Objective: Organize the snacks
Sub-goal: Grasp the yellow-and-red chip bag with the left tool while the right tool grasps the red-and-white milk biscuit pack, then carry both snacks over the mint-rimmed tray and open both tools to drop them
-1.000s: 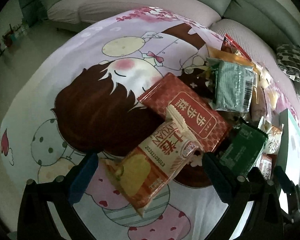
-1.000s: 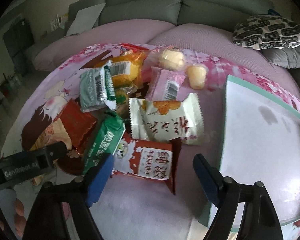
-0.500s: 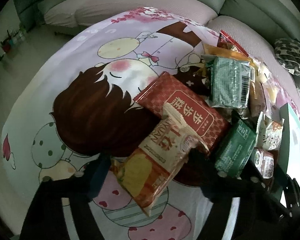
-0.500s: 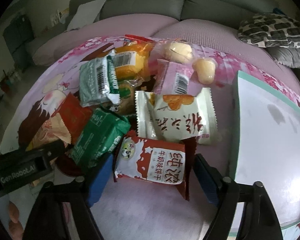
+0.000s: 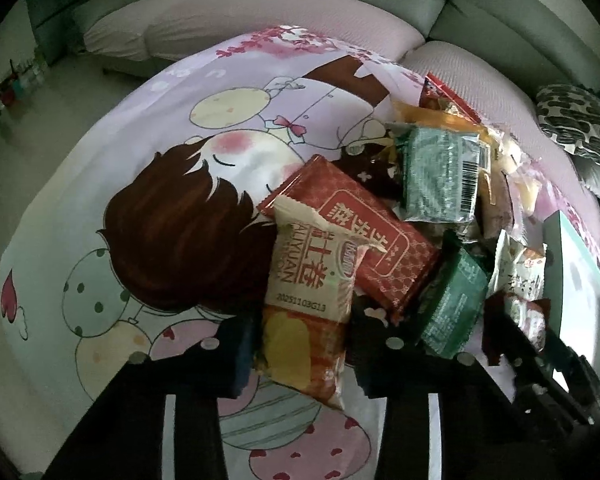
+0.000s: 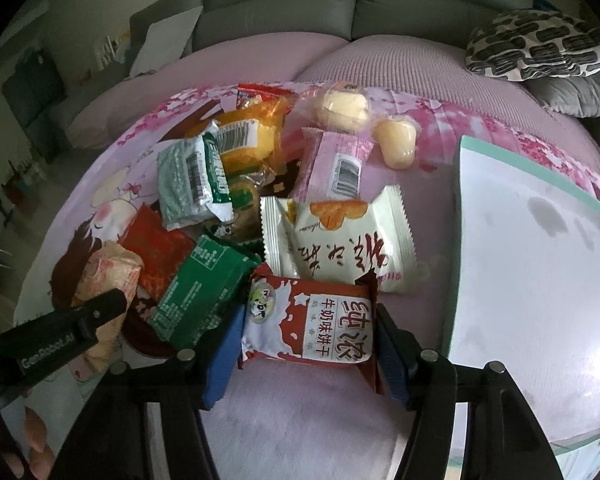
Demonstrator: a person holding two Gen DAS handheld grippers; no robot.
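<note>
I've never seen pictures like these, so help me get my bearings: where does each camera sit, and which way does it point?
Left wrist: rides the left gripper, looking along its fingers, which pinch the cream-and-orange packet; snack pile beyond.
Right wrist: rides the right gripper, fingers pinching the red-and-white milk biscuit packet; the left gripper's black arm crosses lower left.
Shared: the dark green packet and the white tray.

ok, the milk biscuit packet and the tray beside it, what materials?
Milk biscuit packet: looks like thin plastic film, semi-gloss; crimped end seam, soft puffed shape. Tray: probably rigid plastic, smooth and glossy; window glare on its white floor, raised teal rim.
</note>
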